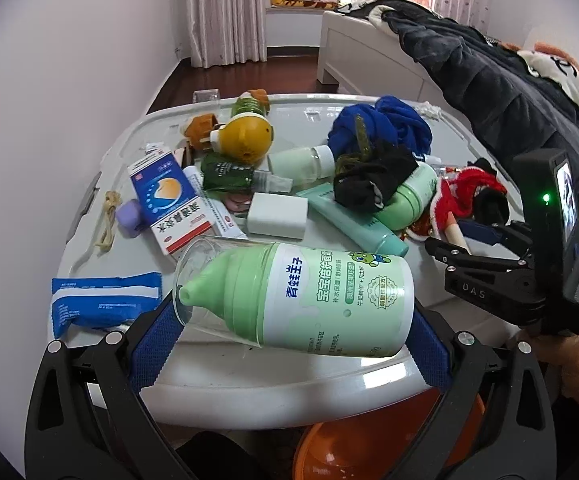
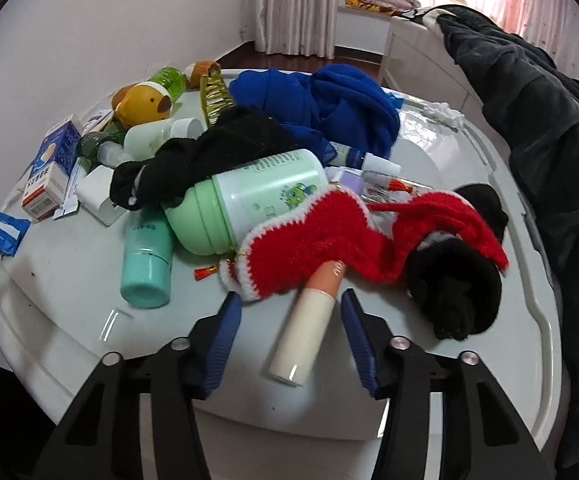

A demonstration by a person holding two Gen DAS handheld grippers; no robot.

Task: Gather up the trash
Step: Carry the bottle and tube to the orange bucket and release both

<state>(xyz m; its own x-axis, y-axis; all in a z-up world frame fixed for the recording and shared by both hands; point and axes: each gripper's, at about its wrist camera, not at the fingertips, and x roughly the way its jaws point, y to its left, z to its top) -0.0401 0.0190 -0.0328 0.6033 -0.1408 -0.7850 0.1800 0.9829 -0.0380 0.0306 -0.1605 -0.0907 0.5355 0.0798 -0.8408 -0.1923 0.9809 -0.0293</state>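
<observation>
Piled with clutter, a grey table (image 1: 101, 240), cloths and containers all mixed together. Gripped crosswise in the left claw (image 1: 293, 316), a green-and-white lotion bottle (image 1: 301, 296), held over an orange bin (image 1: 389, 436), probably for dropping. Spread open, the right claw (image 2: 291, 336), straddling a cream tube (image 2: 305, 340) half under red knitwear (image 2: 329, 240).

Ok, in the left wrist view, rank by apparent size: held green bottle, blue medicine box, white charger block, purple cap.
1. green bottle, though nearness inflates it
2. medicine box
3. charger block
4. purple cap
</observation>
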